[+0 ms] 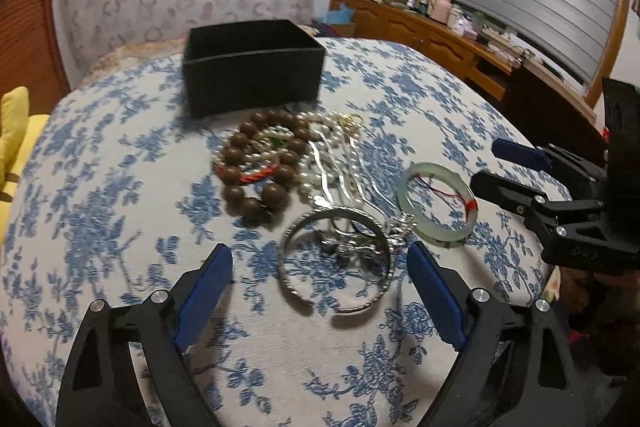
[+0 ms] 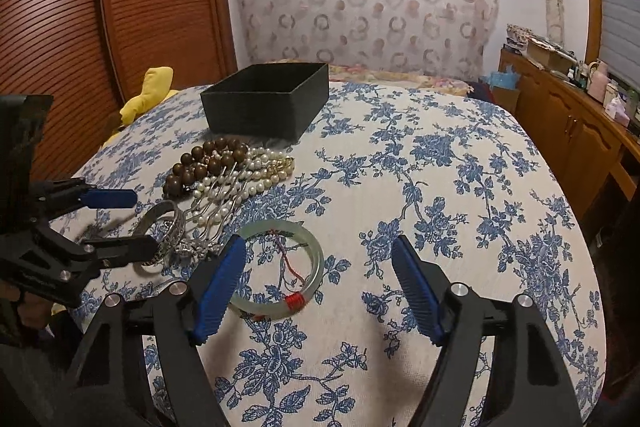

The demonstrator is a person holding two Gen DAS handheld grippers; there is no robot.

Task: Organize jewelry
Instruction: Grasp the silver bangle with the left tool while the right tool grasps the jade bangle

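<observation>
A pile of jewelry lies on the floral cloth in front of an open black box (image 1: 252, 67) (image 2: 268, 99). It holds a brown bead bracelet (image 1: 260, 167) (image 2: 208, 163), pearl strands (image 1: 320, 147) (image 2: 256, 167), a silver bangle (image 1: 336, 263) (image 2: 164, 231) and a pale green jade bangle (image 1: 438, 205) (image 2: 280, 267) with red thread. My left gripper (image 1: 322, 285) (image 2: 132, 223) is open, its fingers either side of the silver bangle. My right gripper (image 2: 320, 283) (image 1: 486, 165) is open and empty, its left finger by the jade bangle.
The blue-flowered cloth (image 2: 440, 187) covers a rounded surface. A yellow cloth (image 2: 152, 91) lies at its left edge. A wooden sideboard (image 2: 580, 131) with clutter stands at the right, a slatted wooden door (image 2: 80, 27) at the left.
</observation>
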